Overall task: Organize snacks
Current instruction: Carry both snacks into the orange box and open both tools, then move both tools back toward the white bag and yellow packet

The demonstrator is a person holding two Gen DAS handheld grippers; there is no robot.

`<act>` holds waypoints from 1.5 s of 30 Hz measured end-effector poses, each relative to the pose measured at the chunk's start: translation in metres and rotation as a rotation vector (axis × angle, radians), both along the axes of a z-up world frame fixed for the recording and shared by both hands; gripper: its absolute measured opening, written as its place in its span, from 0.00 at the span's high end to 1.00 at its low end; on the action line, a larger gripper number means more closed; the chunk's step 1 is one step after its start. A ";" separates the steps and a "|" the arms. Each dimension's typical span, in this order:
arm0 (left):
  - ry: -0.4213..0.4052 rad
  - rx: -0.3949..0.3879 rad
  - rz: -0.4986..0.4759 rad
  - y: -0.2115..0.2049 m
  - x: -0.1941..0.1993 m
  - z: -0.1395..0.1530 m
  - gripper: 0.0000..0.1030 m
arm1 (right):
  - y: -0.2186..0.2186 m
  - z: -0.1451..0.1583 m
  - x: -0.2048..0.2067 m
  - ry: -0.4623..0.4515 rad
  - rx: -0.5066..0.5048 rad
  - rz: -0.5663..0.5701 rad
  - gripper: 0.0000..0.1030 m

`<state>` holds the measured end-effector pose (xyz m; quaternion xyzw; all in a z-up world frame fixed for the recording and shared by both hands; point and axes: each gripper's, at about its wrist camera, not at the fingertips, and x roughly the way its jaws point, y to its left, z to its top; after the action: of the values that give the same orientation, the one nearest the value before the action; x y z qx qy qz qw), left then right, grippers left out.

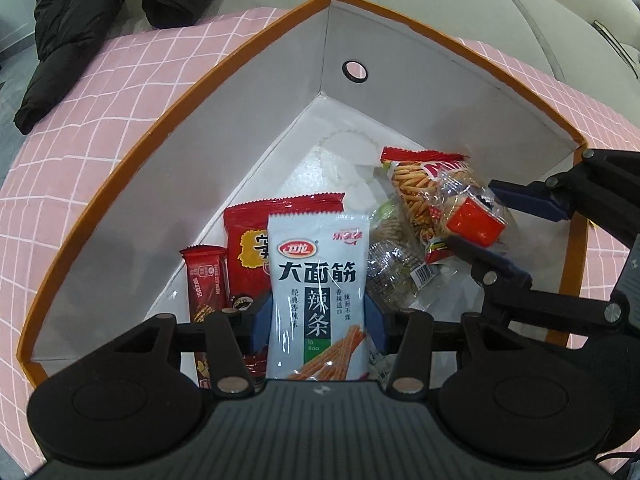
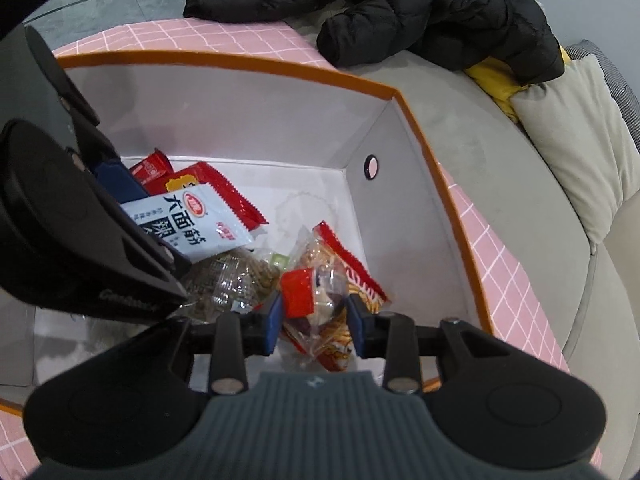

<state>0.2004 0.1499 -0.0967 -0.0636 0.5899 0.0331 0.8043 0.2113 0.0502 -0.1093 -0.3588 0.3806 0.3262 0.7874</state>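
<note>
Left wrist view: the left gripper (image 1: pixel 318 320) had its jaws pinching a white snack packet (image 1: pixel 318 292) across its middle, held upright inside the box (image 1: pixel 256 128) and low over the floor of it. Packet looked light, flat and floppy, its glossy film likely slippery; a hold across the width near the middle seemed right, as a pinch at a sealed end would probably let it swing.

Right wrist view: the right gripper (image 2: pixel 314 318) had a small clear bag with a red corner (image 2: pixel 308 296) between its jaws. The pads stood at either side of it, but I could not tell whether they pressed. Crinkly film, brittle contents by the look; a gentle pinch on the film would be safer than squeezing the filling.

Just beyond lay a bag of thin sticks (image 1: pixel 416 188), a clear bag of dark pieces (image 2: pixel 232 280), a big red packet (image 1: pixel 248 248) and a red bar (image 1: pixel 206 280), all loose and overlapping on the box floor.

Farther in, the back corner of the floor was bare, the most open room for setting things down. The walls rose high with an orange rim, one pierced by a round hole (image 1: pixel 354 70), so entry and exit looked workable only from above. The two grippers stood close together; little margin between them.

Outside: pink checked cloth (image 1: pixel 120 92), a black jacket (image 2: pixel 400 4), a sofa cushion (image 2: pixel 576 136).
</note>
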 end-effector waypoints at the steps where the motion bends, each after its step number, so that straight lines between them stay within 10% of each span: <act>1: -0.003 0.000 -0.001 0.000 0.000 0.001 0.45 | -0.001 0.000 0.000 0.003 0.006 -0.003 0.66; 12: -0.081 0.038 0.006 0.002 -0.018 0.026 0.33 | -0.015 0.023 -0.007 -0.010 0.076 -0.082 0.39; 30: -0.494 0.112 0.002 -0.065 -0.077 0.115 0.32 | -0.130 0.093 -0.055 -0.025 0.521 -0.482 0.34; 45: -0.496 0.063 -0.150 -0.151 -0.083 0.091 0.32 | -0.240 0.070 -0.100 0.033 0.594 -0.762 0.34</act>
<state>0.1177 -0.0007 -0.0055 -0.0010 0.3762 -0.0249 0.9262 0.1117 -0.1900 -0.0393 0.0517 0.3877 0.1145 0.9132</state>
